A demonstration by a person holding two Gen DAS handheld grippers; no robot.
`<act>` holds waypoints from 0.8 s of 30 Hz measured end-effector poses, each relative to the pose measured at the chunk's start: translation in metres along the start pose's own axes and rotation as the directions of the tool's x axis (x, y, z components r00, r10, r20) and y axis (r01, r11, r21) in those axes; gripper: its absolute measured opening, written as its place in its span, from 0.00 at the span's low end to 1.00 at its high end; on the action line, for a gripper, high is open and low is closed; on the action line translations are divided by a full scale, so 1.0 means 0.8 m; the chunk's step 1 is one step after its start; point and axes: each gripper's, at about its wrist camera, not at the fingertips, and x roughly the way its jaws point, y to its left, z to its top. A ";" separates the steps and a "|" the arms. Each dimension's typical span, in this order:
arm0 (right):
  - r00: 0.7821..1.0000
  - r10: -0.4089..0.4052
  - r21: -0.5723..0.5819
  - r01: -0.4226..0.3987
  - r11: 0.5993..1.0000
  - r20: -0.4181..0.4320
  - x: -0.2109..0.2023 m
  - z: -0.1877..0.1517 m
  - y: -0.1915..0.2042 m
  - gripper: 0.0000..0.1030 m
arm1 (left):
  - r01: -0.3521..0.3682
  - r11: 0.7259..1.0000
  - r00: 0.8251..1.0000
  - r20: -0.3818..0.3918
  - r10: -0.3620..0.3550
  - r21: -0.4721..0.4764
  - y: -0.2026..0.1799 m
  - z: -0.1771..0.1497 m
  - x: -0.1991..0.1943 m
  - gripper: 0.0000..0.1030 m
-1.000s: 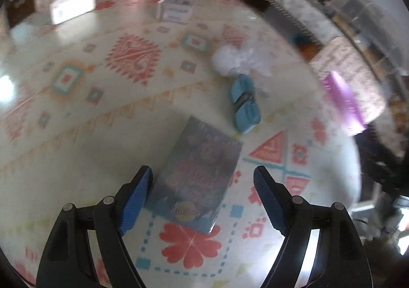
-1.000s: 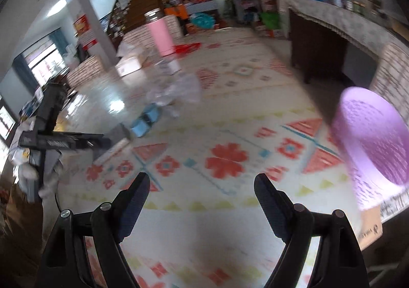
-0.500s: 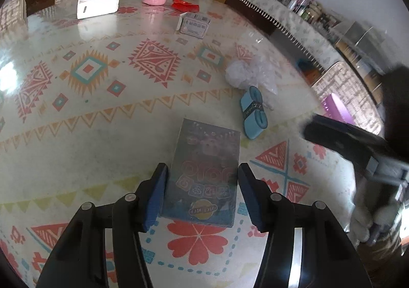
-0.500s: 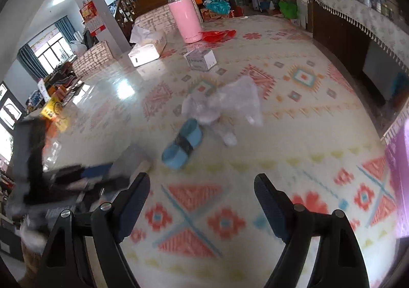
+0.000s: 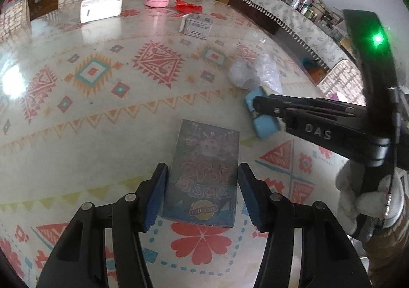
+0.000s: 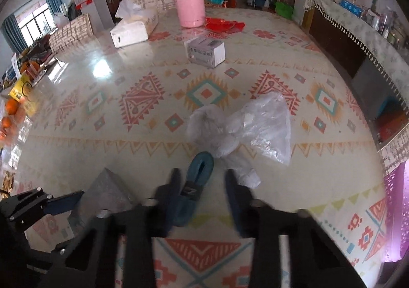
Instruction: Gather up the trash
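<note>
Nothing collected yet. Left gripper point(image 5: 203, 193) gaped astride flat packet point(image 5: 204, 175), unclenched; right gripper point(image 6: 202, 196) spread around blue roll point(image 6: 194, 190). Plastic bag point(image 6: 263, 126) untouched mid-table.

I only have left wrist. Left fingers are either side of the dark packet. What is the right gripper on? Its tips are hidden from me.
Observer: The right gripper straddles the blue roll, jaws open.
Operator: Gripped yet?
Observer: No. There's a gap on the right side; its fingers are motion-blurred.
Operator: Anything just past the roll?
Observer: A white wad touching a clear plastic bag, just beyond the roll's far end.
Operator: Bin anywhere?
Observer: A purple perforated container sits past the table edge, on the right.
</note>
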 end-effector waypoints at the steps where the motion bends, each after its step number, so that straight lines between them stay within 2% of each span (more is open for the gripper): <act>1: 1.000 -0.006 0.000 0.006 1.000 0.002 -0.002 -0.001 0.000 0.21 | -0.002 1.000 1.000 0.004 0.002 -0.005 0.001 0.000 -0.002 0.54; 2: 1.000 -0.009 -0.002 0.009 1.000 0.005 -0.005 -0.004 0.001 0.17 | 0.001 1.000 1.000 0.010 -0.001 -0.011 0.001 0.002 -0.003 0.53; 8: 1.000 -0.010 0.000 0.010 1.000 0.017 -0.025 -0.021 0.002 0.17 | 0.016 0.999 0.998 0.056 -0.014 -0.039 0.007 0.005 -0.018 0.51; 9: 1.000 -0.010 0.003 0.010 1.000 0.020 -0.028 -0.023 0.002 0.17 | 0.021 0.999 0.998 0.068 -0.018 -0.042 0.007 0.006 -0.022 0.44; 10: 1.000 -0.010 0.007 0.010 1.000 0.023 -0.033 -0.025 0.001 0.17 | 0.027 0.999 0.997 0.074 -0.024 -0.042 0.007 0.006 -0.024 0.41; 14: 0.999 -0.021 0.021 0.020 1.000 0.042 -0.051 -0.031 -0.007 0.17 | 0.038 0.998 0.994 0.102 -0.033 -0.050 0.006 0.007 -0.033 0.41; 17: 0.998 -0.024 0.031 0.022 0.999 0.052 -0.060 -0.033 -0.012 0.17 | 0.036 0.998 0.994 0.108 -0.030 -0.054 0.008 0.007 -0.035 0.33; 24: 0.999 -0.033 0.046 0.031 0.998 0.042 -0.060 -0.042 -0.019 0.17 | 0.020 0.997 0.994 0.109 -0.011 -0.078 0.014 0.009 -0.033 0.34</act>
